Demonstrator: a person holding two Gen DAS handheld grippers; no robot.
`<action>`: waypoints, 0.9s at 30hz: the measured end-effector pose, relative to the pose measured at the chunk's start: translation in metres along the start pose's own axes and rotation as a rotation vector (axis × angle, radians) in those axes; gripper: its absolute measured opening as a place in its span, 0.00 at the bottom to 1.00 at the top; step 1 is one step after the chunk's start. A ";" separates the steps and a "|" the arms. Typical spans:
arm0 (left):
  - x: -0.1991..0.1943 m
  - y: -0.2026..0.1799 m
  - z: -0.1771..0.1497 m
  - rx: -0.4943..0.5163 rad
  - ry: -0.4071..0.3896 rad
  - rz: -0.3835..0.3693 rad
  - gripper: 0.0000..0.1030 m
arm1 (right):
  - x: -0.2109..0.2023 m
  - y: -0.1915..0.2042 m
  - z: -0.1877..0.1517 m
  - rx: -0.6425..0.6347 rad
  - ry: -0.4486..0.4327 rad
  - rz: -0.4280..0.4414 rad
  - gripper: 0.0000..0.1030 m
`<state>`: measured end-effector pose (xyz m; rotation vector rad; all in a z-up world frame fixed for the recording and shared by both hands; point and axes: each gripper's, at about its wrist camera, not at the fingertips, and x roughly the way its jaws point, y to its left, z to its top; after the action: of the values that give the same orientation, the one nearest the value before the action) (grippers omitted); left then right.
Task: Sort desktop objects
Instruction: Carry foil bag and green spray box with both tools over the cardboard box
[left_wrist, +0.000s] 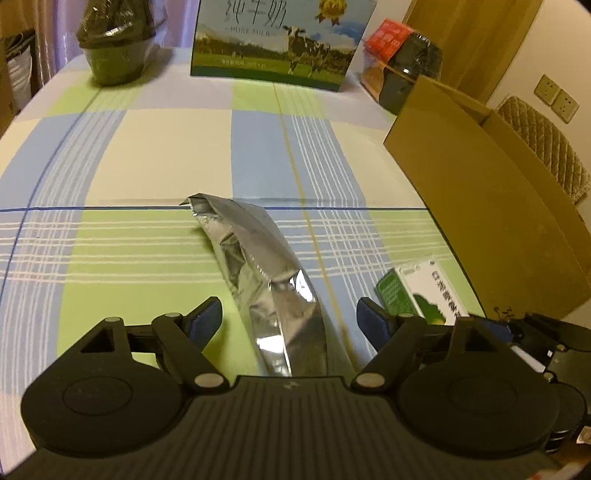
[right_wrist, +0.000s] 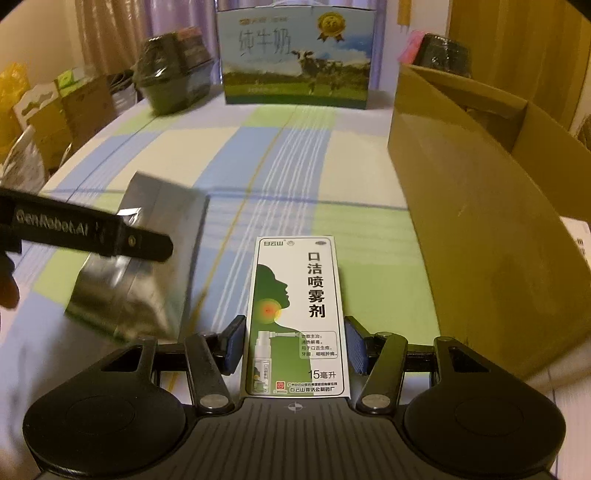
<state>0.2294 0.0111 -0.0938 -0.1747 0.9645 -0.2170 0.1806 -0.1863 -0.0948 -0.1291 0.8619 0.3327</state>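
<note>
Right wrist: foil pouch (right_wrist: 147, 258) partly hidden

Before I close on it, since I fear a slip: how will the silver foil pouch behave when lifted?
The silver foil pouch looks creased and crumpled, so it will probably flex and sag rather than stay stiff. Its glossy skin may slide between the left gripper jaws, which stand open around it. It appears fairly flat, so it is likely light.

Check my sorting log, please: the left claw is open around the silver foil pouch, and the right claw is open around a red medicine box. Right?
Not quite. The box between the right claw pads is white and green, not red, as the right wrist view shows. The rest holds: the left claw is open around the silver foil pouch.
</note>
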 end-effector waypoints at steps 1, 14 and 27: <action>0.004 0.000 0.002 -0.002 0.009 0.002 0.74 | 0.002 -0.002 0.003 0.003 -0.003 0.001 0.51; 0.020 -0.007 0.003 0.095 0.070 0.034 0.43 | 0.016 -0.001 0.008 -0.006 -0.012 -0.003 0.51; 0.006 0.000 -0.015 0.093 0.096 -0.004 0.54 | 0.020 0.003 0.006 -0.037 -0.023 -0.017 0.67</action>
<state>0.2198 0.0090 -0.1069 -0.0814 1.0477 -0.2750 0.1958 -0.1774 -0.1060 -0.1662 0.8323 0.3335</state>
